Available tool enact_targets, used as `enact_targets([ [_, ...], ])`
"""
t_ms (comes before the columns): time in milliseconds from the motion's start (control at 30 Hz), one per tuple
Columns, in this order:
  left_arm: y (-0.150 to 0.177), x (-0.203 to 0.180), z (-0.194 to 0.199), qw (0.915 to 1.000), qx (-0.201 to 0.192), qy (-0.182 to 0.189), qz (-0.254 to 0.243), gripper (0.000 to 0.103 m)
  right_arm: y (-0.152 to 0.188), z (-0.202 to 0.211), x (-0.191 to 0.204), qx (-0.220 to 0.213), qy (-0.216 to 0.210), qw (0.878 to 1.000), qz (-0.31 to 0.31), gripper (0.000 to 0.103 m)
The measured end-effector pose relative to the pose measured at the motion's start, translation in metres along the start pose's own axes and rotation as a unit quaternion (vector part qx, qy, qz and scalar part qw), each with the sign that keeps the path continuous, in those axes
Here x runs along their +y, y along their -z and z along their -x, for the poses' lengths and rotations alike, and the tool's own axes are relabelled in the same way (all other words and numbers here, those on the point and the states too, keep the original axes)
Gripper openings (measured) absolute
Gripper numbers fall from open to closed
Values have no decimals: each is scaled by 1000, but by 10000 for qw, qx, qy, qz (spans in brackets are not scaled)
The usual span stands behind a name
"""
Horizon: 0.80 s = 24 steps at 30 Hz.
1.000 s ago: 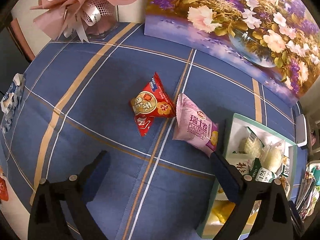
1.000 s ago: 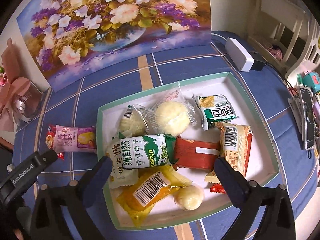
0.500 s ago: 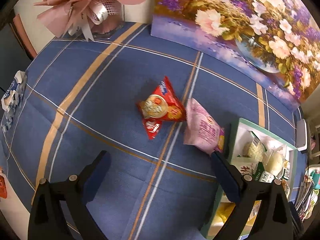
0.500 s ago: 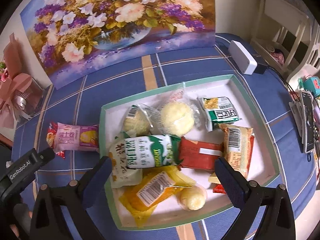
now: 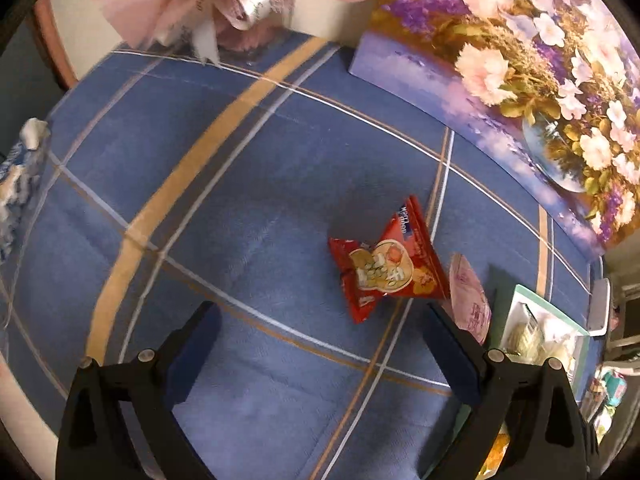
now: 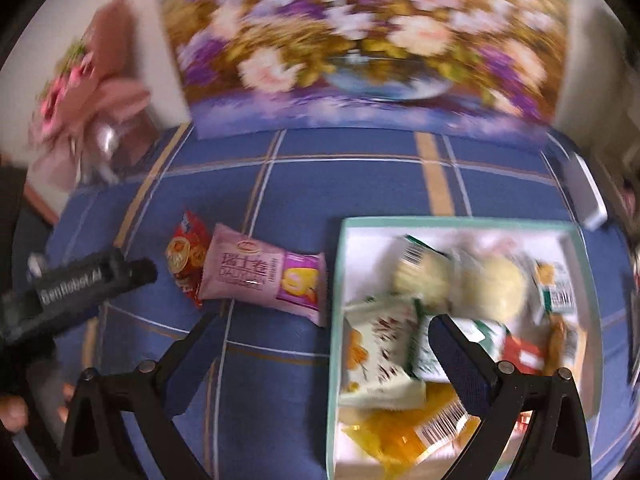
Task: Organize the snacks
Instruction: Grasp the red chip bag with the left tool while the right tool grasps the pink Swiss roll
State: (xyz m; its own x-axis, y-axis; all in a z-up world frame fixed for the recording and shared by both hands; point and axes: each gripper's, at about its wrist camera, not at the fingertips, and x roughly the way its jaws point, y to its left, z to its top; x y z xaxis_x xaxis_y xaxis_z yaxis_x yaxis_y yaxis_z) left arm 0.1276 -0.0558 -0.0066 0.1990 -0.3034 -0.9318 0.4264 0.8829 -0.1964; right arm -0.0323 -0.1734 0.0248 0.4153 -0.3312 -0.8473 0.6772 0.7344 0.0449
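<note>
The left hand-held gripper (image 5: 320, 348) hangs over the blue checked bench (image 5: 240, 200) with its two fingers spread wide and nothing between them; the right hand-held gripper (image 6: 320, 344) is wide too and holds nothing, with one finger (image 6: 460, 356) over the tray (image 6: 336, 280) and the other over the cloth; the red snack bag (image 5: 384, 268) lies on the cloth just ahead of the left one, and the pink roll pack (image 6: 260, 276) lies touching it, between the red bag and the tray; the tray is full of snacks already; a moment ago the right one looked straight down on the tray, and now it has swung to the left so the pink pack sits near the middle of its view, which is blurry; the left one has moved too, so the red bag now sits more to its right and the pink bouquet (image 5: 224, 0) looks closer; there is lots of bare cloth to the left of the red bag; the flower painting (image 5: 520, 80) stands along the far edge of the bench, well apart from the snacks; the tray's near wall is just beside the end of the pink pack.
</note>
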Motion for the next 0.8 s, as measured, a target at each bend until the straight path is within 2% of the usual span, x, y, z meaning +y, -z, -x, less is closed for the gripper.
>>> enact_targets([
  [100,-8,2,-13,9993,149,329,27,99,-3,-14,17,42,126,9990,428,103],
  [233,-17,-1,-30,9992,275,292,-64,99,-4,-36,37,108,196,9961,850,103],
  [400,-27,-9,-51,9973,449,577,-77,99,-9,-56,54,97,238,9935,1111,103],
  [500,-30,-12,-60,9970,494,580,-98,99,-12,-65,59,31,314,9922,1209,101],
  [533,-31,-12,-62,9967,526,613,-99,99,-13,-68,60,7,292,9921,1224,99],
  [600,-32,-12,-68,9962,560,653,-119,99,-15,-72,60,-35,262,9921,1226,88],
  [733,-34,-11,-74,9960,543,695,-121,99,-20,-78,57,-79,156,9933,1139,76],
  [767,-35,-11,-73,9963,505,687,-141,94,-21,-79,57,-84,156,9936,1115,72],
  [800,-35,-11,-72,9964,468,682,-163,83,-22,-80,56,-100,172,9938,1096,68],
])
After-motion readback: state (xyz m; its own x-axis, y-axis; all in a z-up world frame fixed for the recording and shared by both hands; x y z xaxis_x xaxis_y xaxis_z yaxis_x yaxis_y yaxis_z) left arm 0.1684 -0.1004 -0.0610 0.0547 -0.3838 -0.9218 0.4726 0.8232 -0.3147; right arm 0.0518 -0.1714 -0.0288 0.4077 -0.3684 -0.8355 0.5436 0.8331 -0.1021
